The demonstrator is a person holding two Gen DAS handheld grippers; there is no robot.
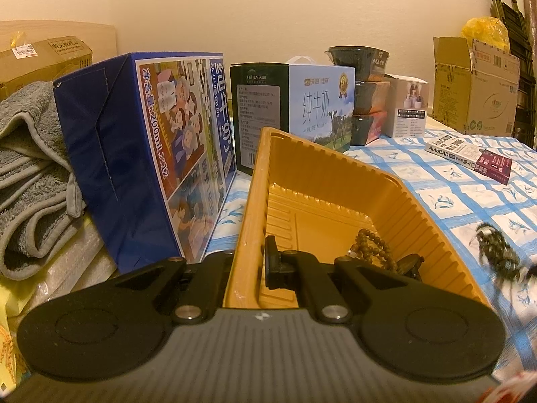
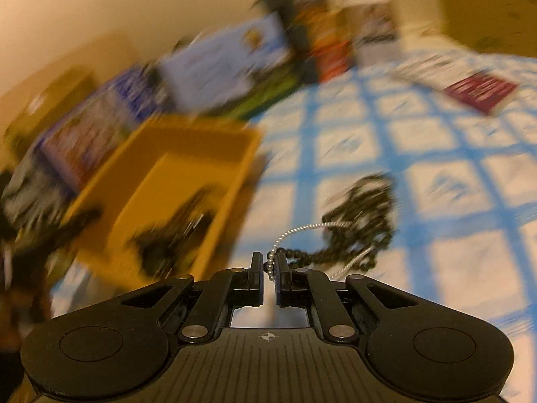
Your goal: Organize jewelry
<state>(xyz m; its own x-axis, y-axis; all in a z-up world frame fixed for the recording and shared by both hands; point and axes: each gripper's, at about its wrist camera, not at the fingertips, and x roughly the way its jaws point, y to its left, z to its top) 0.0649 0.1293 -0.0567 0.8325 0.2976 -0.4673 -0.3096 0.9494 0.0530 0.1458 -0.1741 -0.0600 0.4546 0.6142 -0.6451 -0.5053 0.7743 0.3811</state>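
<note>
Right tongs [image 2: 269, 266] beside yellow tray [image 2: 214, 181]

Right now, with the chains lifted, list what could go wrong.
The right hand-held gripper pinches only a thin silver bead chain; it could slip out. The dark bead strand looks tangled with it and may snag. The left hand-held gripper clamps the yellow tray wall; a tug could tip it.

Looks like a home, prob. a spare/storage room: surface [image 1: 470, 188] w/ blue-check cloth, milk cartons [image 1: 322, 100] stacked vs. plain wall, folded grey towel [image 1: 30, 181], opened cardboard box [image 1: 476, 87], AutoCAD book [image 1: 456, 149], yellow plastic bag [image 1: 483, 28].
</note>
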